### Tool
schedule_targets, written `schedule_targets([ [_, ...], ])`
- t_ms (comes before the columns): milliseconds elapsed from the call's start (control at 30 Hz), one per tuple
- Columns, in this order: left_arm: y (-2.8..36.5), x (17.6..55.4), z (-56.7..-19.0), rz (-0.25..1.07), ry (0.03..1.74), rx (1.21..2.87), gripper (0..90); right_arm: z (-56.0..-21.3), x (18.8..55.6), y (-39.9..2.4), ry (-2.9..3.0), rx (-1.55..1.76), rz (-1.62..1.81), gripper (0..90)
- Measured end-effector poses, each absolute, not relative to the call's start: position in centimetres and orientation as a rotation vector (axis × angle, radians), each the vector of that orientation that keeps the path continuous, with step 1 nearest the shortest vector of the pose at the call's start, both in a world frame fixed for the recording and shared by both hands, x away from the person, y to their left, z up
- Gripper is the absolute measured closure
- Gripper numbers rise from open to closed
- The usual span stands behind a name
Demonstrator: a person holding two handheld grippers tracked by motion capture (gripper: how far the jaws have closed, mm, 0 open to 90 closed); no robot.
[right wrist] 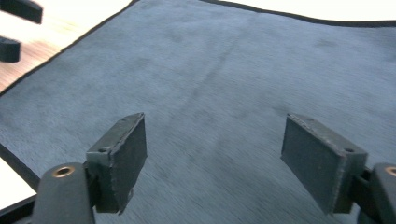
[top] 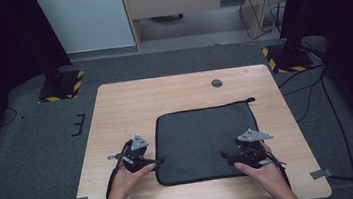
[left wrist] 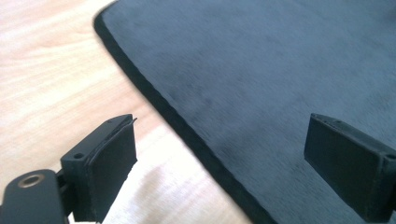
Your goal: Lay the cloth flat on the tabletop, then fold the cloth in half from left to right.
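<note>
On wooden table point(top: 115, 106): one dark grey cloth point(top: 206, 136), flat, right of centre. Two grippers, both low and near-level. Left gripper point(top: 160, 160) at cloth's 8 o'clock edge, pointing toward 3 o'clock, jaws wide, nothing between. Right gripper point(top: 223, 155) over cloth's 5 o'clock corner, pointing toward 9 o'clock, jaws wide, holding nothing.

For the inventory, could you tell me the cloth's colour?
Dark grey cloth, black-edged; right gripper view.

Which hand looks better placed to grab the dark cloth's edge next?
Probably the left. The left claw is open and straddles the cloth's bound edge, one jaw over wood, one over fabric. The right claw, also open, hangs over the cloth's middle, away from any edge.
</note>
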State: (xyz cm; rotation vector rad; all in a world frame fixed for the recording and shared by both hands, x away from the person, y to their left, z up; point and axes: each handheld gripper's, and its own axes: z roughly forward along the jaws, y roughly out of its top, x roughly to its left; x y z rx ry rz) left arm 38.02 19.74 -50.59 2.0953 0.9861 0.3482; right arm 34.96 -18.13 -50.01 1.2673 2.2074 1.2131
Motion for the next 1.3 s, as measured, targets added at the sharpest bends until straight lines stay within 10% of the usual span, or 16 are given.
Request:
schedule_targets([
  [800, 19.4, 40.6, -48.9, 0.383, 1.016, 2.089, 7.7, -49.3, 35.0, -10.1, 2.344, 1.113, 1.296, 15.8],
  [1300, 21.5, 42.0, -48.3, 0.398, 1.068, 2.061, 8.3, -49.3, 33.1, -3.3, 2.449, 0.939, 1.357, 49.4],
])
